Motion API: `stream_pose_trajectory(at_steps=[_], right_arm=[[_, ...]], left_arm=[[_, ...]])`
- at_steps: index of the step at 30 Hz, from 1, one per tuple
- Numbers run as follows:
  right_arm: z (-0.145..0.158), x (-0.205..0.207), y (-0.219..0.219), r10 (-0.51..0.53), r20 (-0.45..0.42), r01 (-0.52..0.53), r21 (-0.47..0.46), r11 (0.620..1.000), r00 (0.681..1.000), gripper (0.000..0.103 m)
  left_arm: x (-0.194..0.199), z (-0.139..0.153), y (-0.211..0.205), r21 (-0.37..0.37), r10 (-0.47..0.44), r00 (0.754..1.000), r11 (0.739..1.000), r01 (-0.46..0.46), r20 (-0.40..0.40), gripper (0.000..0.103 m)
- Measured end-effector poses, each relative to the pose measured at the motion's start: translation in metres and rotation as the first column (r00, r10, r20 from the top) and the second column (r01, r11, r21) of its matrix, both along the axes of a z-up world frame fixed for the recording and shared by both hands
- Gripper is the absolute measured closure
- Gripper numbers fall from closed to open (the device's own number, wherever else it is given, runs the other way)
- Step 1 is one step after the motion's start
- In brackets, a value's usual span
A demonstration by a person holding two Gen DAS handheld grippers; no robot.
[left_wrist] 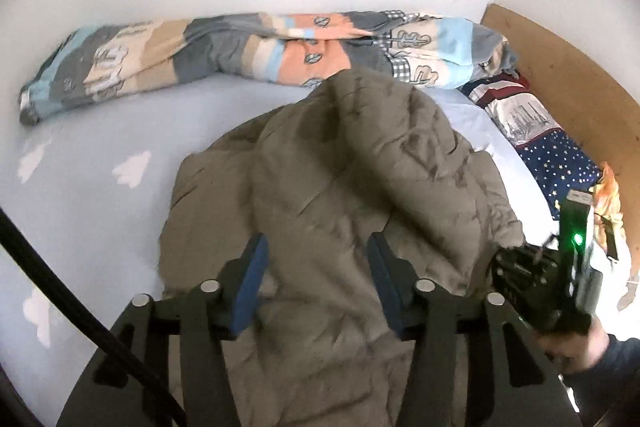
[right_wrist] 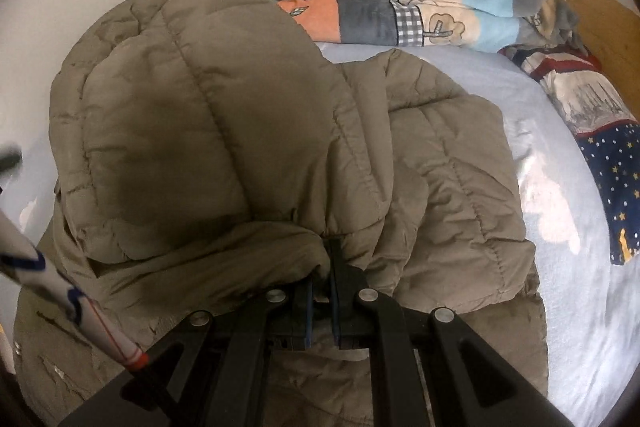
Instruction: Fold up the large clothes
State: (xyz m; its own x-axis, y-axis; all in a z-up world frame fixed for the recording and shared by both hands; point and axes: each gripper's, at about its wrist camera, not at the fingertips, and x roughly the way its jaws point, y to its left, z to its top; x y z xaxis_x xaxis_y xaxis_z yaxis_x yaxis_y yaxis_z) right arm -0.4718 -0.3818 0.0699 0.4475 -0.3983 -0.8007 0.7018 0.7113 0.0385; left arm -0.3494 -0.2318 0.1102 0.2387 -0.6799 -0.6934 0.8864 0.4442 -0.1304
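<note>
Jacket (right_wrist: 224, 115) bulk lies ahead of the right gripper (right_wrist: 323, 291), which pinches a raised fold; left gripper (left_wrist: 314, 279), fingers spread, hovers above the near hem.

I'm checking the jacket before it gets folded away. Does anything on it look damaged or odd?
Yes. The olive puffer jacket has scuffed, whitish tear-like marks on its lower left panel in the right wrist view. The right gripper is shut on a bunched fold; the left gripper hangs open.

Olive quilted puffer jacket (right_wrist: 224, 131), crumpled, seemingly half-folded
</note>
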Motion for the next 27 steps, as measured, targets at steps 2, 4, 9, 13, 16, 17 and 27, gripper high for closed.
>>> stream_pose_trajectory(at_steps=[2,4,9,13,16,17,27], right_arm=[[0.001,-0.001,0.002,0.005,0.001,-0.005,-0.009,1.000,1.000,0.095],[0.002,-0.001,0.003,0.007,-0.001,-0.007,-0.017,1.000,1.000,0.095],[0.016,-0.010,0.014,0.070,-0.063,-0.073,-0.049,0.996,0.996,0.089],[0.036,-0.027,0.026,0.102,-0.154,-0.110,-0.043,0.993,0.983,0.077],[0.068,-0.047,0.030,0.050,-0.056,-0.053,-0.050,0.997,0.997,0.077],[0.077,-0.050,0.030,0.037,-0.011,-0.037,-0.054,0.998,0.999,0.077],[0.057,0.002,-0.002,-0.122,0.264,0.090,0.129,0.988,0.957,0.047]], left_arm=[[0.000,-0.022,-0.020,0.009,-0.040,0.998,0.999,0.040,-0.052,0.052],[0.003,-0.050,-0.033,0.106,-0.011,0.997,0.994,0.019,-0.074,0.052],[0.012,-0.075,-0.040,0.167,-0.037,0.996,0.985,0.051,-0.086,0.052],[0.012,-0.072,-0.037,0.163,-0.040,0.996,0.985,0.054,-0.085,0.052],[0.015,-0.073,-0.038,0.157,-0.036,0.994,0.986,0.051,-0.100,0.052],[0.017,-0.074,-0.040,0.157,-0.036,0.994,0.986,0.051,-0.100,0.052],[0.023,-0.066,-0.026,0.142,-0.056,0.990,0.987,0.075,-0.128,0.052]])
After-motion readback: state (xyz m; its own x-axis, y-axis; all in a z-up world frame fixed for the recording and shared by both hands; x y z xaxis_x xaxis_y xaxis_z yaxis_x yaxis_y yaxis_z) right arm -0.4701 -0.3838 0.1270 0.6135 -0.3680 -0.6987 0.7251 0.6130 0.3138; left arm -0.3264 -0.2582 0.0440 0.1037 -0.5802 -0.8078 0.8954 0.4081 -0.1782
